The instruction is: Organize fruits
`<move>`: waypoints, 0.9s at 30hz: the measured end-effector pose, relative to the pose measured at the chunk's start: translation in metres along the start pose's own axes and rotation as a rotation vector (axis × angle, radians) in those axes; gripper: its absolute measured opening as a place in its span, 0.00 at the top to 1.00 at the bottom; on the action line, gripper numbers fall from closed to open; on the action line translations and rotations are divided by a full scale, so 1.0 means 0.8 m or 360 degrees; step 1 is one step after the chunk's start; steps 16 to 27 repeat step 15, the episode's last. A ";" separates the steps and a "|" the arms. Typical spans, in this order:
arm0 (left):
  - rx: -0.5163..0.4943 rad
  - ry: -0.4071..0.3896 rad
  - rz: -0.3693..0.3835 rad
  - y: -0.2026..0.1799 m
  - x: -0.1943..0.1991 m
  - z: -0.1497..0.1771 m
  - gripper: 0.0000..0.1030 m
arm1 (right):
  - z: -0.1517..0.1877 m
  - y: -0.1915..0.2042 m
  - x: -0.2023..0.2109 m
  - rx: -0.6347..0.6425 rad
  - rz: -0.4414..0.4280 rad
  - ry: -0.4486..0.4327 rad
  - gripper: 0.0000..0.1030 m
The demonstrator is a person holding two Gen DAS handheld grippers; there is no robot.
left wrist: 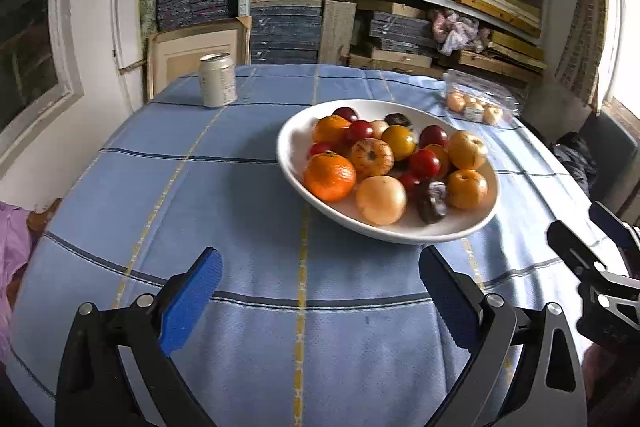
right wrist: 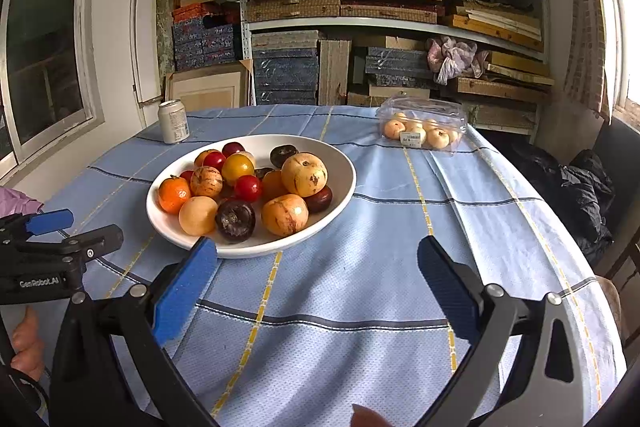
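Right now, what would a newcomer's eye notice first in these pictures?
First, the white bowl heaped with orange, red and dark fruits, standing mid-table on the blue cloth. Behind it, a clear box of pale fruits at far right and a can at far left.

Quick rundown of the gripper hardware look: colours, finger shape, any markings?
Both the left gripper and right gripper have black curved metal linkage arms with silver rivets and flat blue textured pads. White "GenRobot.AI" lettering marks the left body. No cables visible; bare fingers show at the handle.
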State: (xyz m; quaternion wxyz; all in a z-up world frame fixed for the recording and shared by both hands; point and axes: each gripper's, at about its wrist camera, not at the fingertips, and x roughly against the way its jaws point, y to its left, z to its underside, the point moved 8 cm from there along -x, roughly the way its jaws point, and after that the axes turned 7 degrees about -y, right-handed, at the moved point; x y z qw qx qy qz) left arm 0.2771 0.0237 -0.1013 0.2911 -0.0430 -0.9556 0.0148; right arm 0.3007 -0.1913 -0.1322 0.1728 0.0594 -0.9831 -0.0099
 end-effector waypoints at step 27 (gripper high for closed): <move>-0.0061 -0.0005 -0.0039 -0.008 -0.002 0.004 0.04 | -0.002 0.000 0.003 0.0002 -0.0002 -0.0008 0.04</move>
